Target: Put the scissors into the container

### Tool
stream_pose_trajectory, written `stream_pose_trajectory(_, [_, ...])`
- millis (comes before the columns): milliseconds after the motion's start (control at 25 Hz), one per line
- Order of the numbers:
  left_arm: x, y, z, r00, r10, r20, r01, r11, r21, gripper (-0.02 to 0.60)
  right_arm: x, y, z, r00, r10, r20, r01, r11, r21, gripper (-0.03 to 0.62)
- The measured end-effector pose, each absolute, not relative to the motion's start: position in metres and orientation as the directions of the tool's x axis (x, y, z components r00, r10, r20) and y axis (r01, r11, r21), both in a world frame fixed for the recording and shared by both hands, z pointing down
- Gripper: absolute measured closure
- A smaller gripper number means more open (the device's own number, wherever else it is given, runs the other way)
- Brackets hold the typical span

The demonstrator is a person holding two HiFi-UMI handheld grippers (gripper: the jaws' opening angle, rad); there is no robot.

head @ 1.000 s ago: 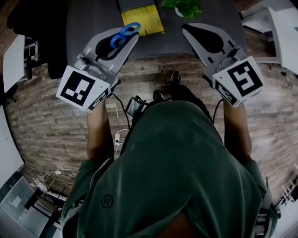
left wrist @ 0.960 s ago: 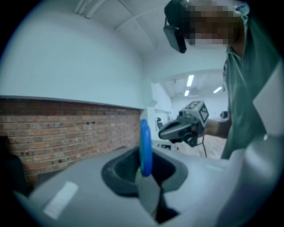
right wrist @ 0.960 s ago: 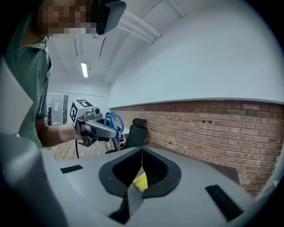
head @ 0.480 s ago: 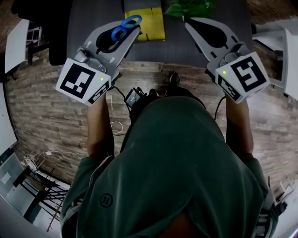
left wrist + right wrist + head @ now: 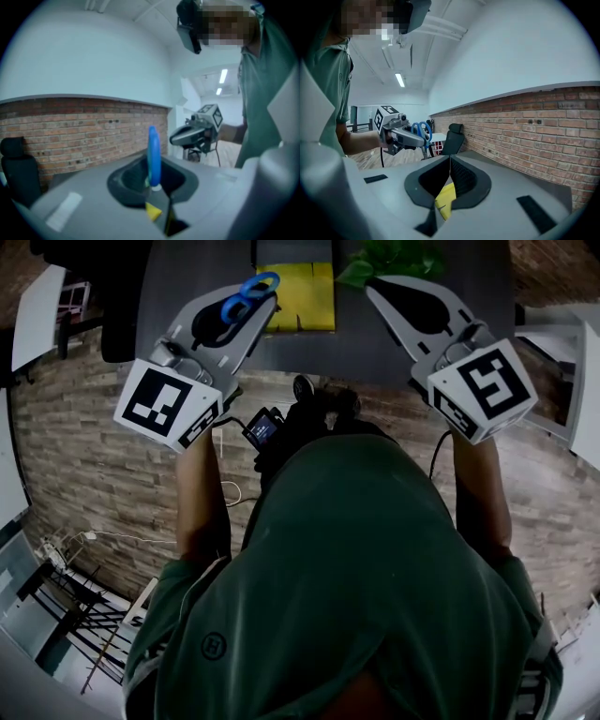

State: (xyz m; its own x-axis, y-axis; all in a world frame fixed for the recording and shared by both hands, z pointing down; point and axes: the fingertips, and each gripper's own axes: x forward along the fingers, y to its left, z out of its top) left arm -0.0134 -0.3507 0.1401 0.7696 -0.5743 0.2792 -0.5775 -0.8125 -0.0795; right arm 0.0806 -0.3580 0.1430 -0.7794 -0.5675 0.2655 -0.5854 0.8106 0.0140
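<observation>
The likeliest slip from here is a miss. The left claw [image 5: 253, 310] is clamped on the scissors [image 5: 247, 294], and from the head view its tip sits at the left edge of the yellow container [image 5: 302, 298], not squarely over it. Opening now would probably send the scissors onto the rim or the dark counter [image 5: 183, 282]. How high the claw is above the container I cannot tell.

The grip itself also looks a little risky. Only the lower part of the scissors is pinched, and the handles stand free above the claw's tip, so a quick tilt could make them swing or slide out. The right claw [image 5: 380, 294] has its jaws together with nothing between them. It hangs to the right of the container, close to a green plant [image 5: 394, 261] that a careless sweep might brush.

The scissors have bright blue loop handles, seen edge-on as one narrow upright band in the left gripper view (the blades are hidden between the jaws). A sliver of yellow shows through the gap below them.
</observation>
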Motion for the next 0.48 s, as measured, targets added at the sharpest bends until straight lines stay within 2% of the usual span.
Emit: stream_pose_trajectory(480, [-0.039,-0.382,0.169,0.779,-0.543,0.313,-0.562,-0.826,-0.033,0.54,0.056,-0.382,0.154,-0.756,-0.581,0.302,-0.61,0.792,-0.005,0.588])
